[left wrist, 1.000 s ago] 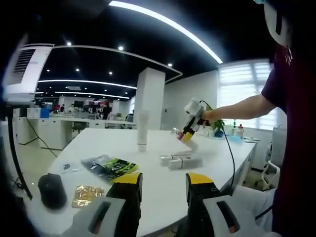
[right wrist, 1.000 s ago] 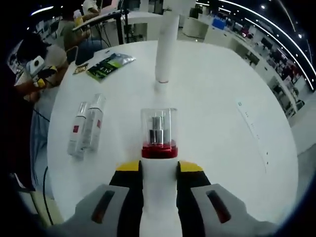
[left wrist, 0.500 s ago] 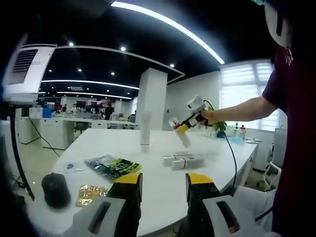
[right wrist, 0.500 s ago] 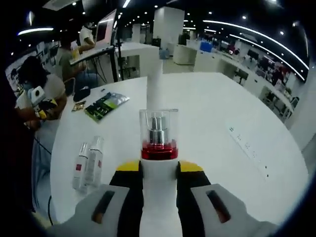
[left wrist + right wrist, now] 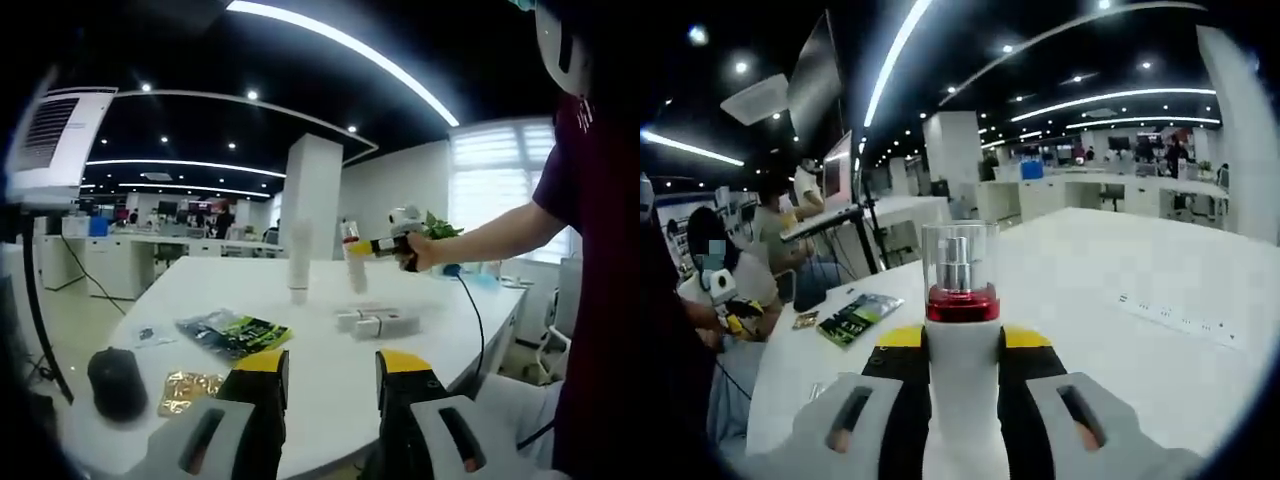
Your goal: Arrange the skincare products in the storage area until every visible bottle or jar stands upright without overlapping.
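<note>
The right gripper (image 5: pixel 962 345) clamps a white bottle (image 5: pixel 961 390), its clear cap (image 5: pixel 960 258) at 12 o'clock over a metal pump. The left gripper (image 5: pixel 328 368) is spread and bare above the table (image 5: pixel 320 370). A white tube (image 5: pixel 298 262) stands at 11 o'clock, and two bottles (image 5: pixel 375 322) lie touching at 1 o'clock.

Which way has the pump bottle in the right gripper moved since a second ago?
Yes: the pump bottle rose off the table and swung upright, ending nearer the standing white tube.

right tool (image 5: pixel 362 248) holds a bottle (image 5: pixel 352 262) upright above the table (image 5: pixel 330 370) — tall tube (image 5: pixel 298 262) just beside.
</note>
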{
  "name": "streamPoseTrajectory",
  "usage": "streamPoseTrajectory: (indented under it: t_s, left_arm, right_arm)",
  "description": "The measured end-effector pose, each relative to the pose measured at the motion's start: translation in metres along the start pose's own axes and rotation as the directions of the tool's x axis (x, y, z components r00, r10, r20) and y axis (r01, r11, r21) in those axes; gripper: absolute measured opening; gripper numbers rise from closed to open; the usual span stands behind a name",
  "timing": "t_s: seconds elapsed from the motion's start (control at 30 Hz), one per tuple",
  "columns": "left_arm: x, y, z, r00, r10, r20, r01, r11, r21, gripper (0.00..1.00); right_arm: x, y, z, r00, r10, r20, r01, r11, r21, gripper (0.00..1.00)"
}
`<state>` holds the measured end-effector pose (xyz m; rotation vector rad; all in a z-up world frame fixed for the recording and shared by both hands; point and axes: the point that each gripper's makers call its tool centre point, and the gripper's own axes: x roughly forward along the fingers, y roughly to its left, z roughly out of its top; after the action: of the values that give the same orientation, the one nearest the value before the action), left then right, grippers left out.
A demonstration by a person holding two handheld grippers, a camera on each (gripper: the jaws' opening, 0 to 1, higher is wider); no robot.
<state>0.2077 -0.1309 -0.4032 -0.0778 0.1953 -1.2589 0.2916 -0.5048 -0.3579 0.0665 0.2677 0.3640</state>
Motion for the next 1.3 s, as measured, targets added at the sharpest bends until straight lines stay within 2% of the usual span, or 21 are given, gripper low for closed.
streamPoseTrajectory:
  t_s: [0.27, 0.47, 0.67, 1.07, 1.3]
  left_arm:
    - [0.006, 0.004, 0.0, 1.0, 0.008, -0.014, -0.008, 1.0, 0.003, 0.35]
    - [0.01, 0.006, -0.002, 0.999, 0.012, -0.03, -0.012, 1.0, 0.004, 0.35]
    - [0.014, 0.008, -0.004, 0.999, 0.011, -0.048, -0.01, 1.0, 0.007, 0.35]
    - [0.021, 0.013, -0.004, 0.998, 0.016, -0.065, -0.015, 1.0, 0.015, 0.35]
    - [0.023, 0.014, -0.005, 0.997, 0.013, -0.076, -0.011, 1.0, 0.019, 0.35]
  right_arm:
    - [0.015, 0.0, 0.0, 0.997, 0.056, 0.061, -0.054, 0.998, -0.024, 0.22]
    - [0.026, 0.001, 0.0, 0.989, 0.098, 0.111, -0.09, 0.993, -0.079, 0.22]
    - [0.037, 0.001, -0.006, 0.983, 0.119, 0.138, -0.103, 0.988, -0.116, 0.22]
    - [0.053, -0.004, -0.004, 0.971, 0.144, 0.189, -0.116, 0.981, -0.152, 0.23]
    - [0.059, 0.011, -0.001, 0.958, 0.173, 0.227, -0.138, 0.977, -0.162, 0.23]
